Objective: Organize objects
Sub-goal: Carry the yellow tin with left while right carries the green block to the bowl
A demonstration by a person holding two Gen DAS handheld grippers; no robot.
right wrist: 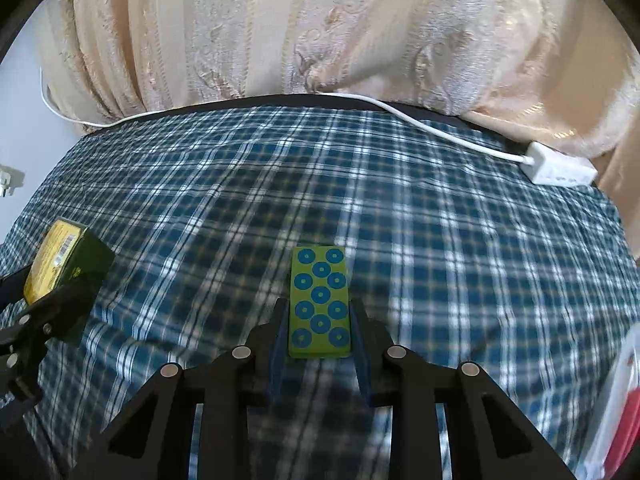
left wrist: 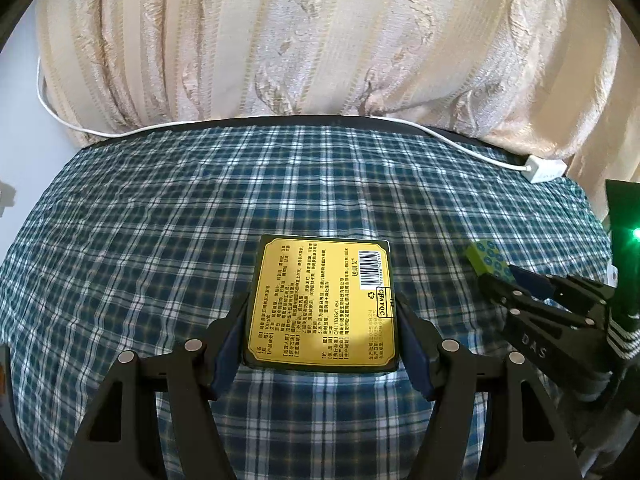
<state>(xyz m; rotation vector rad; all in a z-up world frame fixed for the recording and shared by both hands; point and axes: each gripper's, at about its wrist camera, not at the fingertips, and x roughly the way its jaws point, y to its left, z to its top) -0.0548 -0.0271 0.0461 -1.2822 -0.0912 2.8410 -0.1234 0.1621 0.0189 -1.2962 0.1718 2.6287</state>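
Barcode on yellow box (left wrist: 322, 304) shows clearly in left view.

open plaid cloth (left wrist: 168, 216) spreads from 9 to 1 o'clock ahead of both grippers. a white cable (right wrist: 432, 130) and its adapter (right wrist: 560, 168) line the far edge toward 2 o'clock, with the curtain (left wrist: 320, 40) closing off 12 o'clock.
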